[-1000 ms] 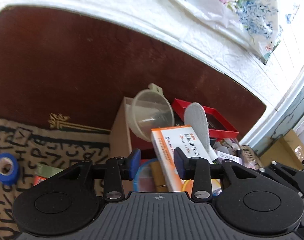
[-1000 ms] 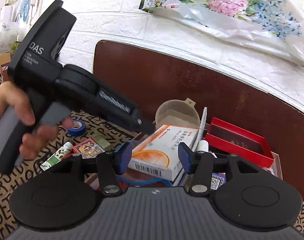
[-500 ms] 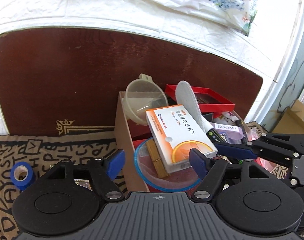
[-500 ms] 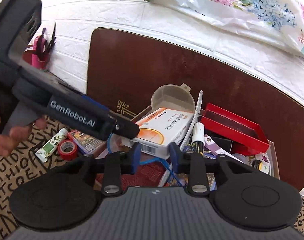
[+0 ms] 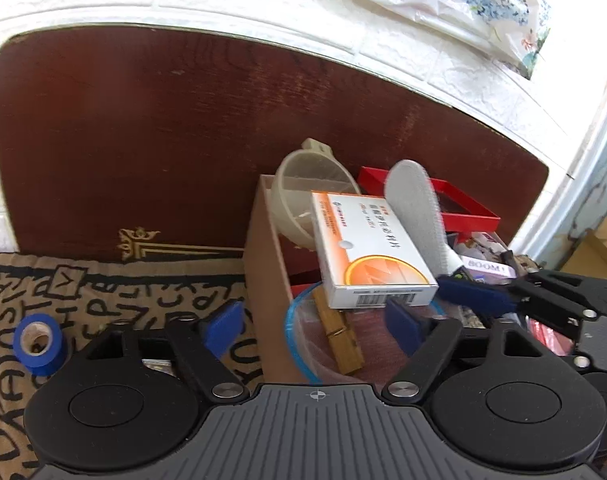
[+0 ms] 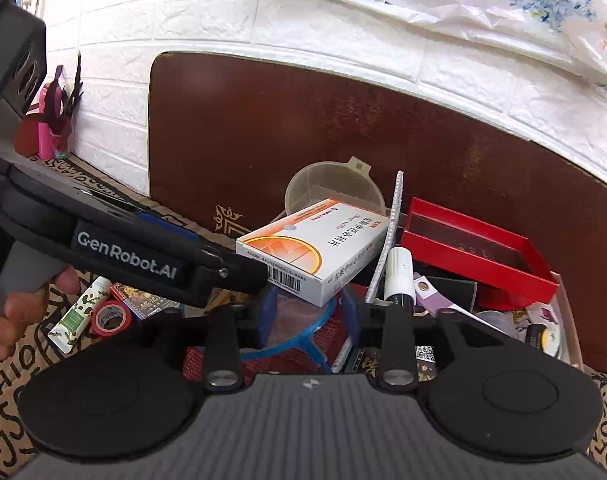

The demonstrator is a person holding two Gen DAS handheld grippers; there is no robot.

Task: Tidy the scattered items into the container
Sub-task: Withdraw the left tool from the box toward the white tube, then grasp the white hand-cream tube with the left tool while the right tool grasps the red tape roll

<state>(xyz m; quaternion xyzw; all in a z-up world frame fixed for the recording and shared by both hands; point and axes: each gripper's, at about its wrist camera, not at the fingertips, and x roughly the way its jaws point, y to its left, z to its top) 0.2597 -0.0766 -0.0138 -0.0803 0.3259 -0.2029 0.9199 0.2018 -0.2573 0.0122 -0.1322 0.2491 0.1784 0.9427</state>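
A cardboard box (image 5: 263, 264) stands against a brown board and is full of items. A white and orange medicine box (image 5: 367, 252) lies on top of them, also in the right wrist view (image 6: 315, 248). My left gripper (image 5: 315, 324) is open and empty, its fingers spread just before the medicine box. My right gripper (image 6: 309, 312) is open with a narrow gap, low over a blue-rimmed clear lid (image 6: 303, 328) in the cardboard box (image 6: 563, 320). Its blue fingertips (image 5: 471, 292) show at the right of the left wrist view.
A clear funnel (image 5: 303, 192), a red tray (image 6: 475, 248), a white marker (image 6: 399, 276) and a wooden clothespin (image 5: 339, 332) lie in the box. On the patterned mat lie a blue tape roll (image 5: 39, 340), a red tape roll (image 6: 111, 316), a green-white tube (image 6: 79, 312) and a small card pack (image 6: 139, 300).
My left gripper let go of the medicine box, opened wide and drew back. The medicine box now rests in the cardboard box. My right gripper narrowed and moved in closer over the box.
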